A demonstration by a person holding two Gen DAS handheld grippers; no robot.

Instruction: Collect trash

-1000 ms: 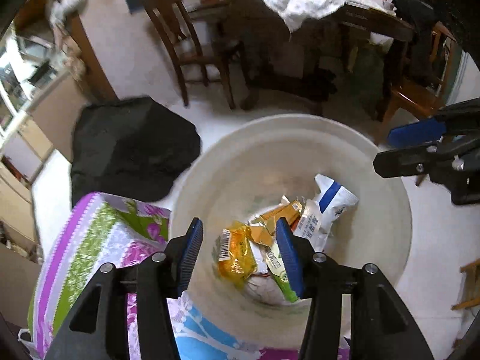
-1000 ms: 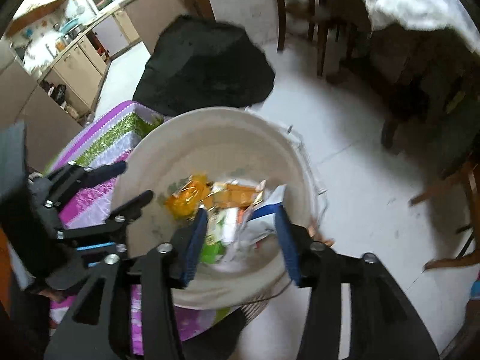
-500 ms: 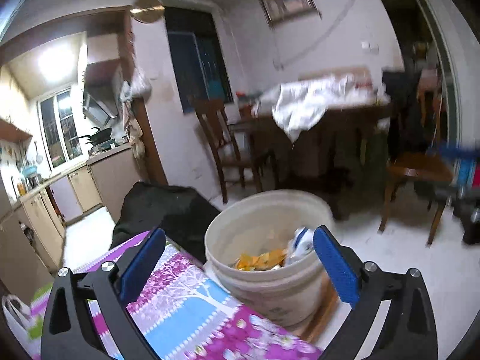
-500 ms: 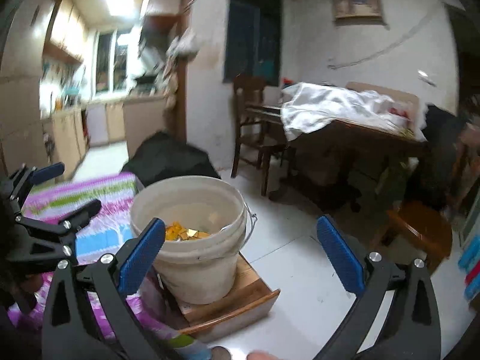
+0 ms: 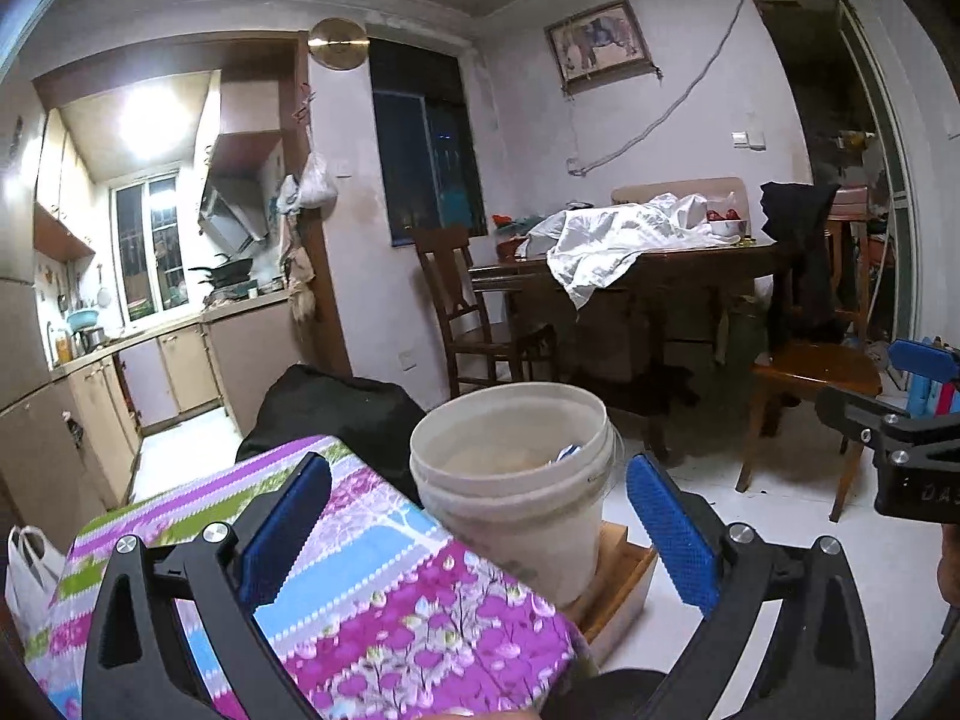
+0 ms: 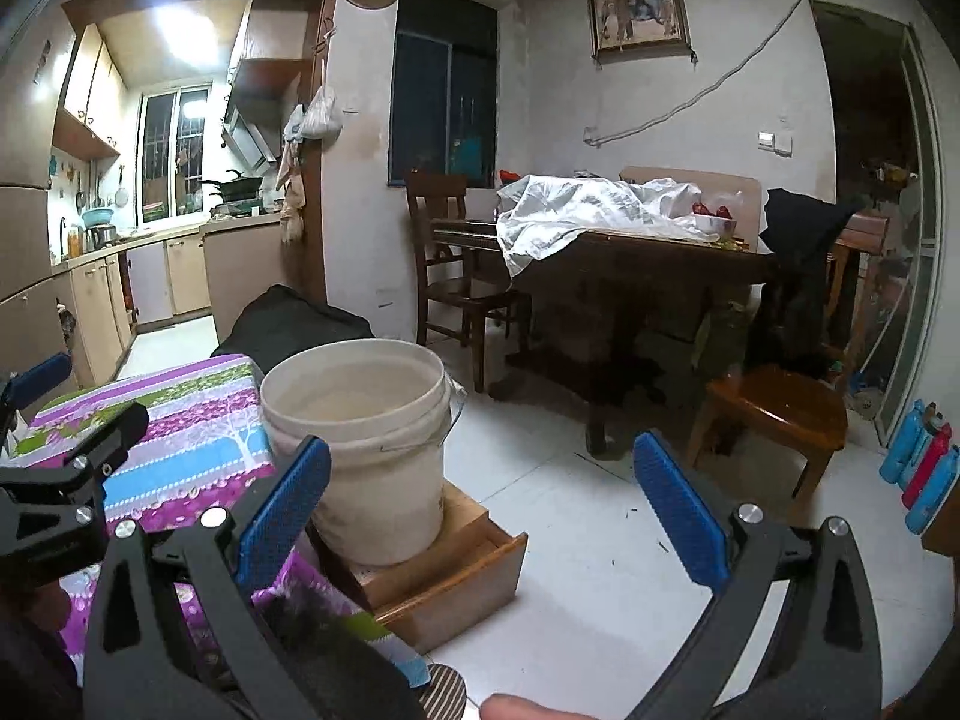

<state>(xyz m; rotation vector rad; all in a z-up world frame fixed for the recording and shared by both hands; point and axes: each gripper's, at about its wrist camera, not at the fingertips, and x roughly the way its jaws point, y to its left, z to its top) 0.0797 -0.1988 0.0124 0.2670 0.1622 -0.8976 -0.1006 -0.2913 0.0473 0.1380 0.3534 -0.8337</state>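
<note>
Dim dining room, cream bucket (image 6: 360,444) stood on wooden box (image 6: 444,576) beside floral tablecloth (image 5: 360,588), left gripper (image 5: 480,531) and right gripper (image 6: 480,510) both spread wide, empty, short of bucket.

I can't see the bucket's (image 6: 372,450) contents from here, only one wrapper tip (image 5: 567,453) above the rim.

Left gripper (image 5: 477,531): jaws spread wide, blue pads facing each other, nothing between them; the jaws have just been opening. Right gripper (image 6: 480,507): likewise spread wide and empty, also just opened. Both point forward and slightly downward, side by side, each visible at the edge of the other's view; a fingertip (image 6: 516,708) shows at the right view's bottom edge.
</note>
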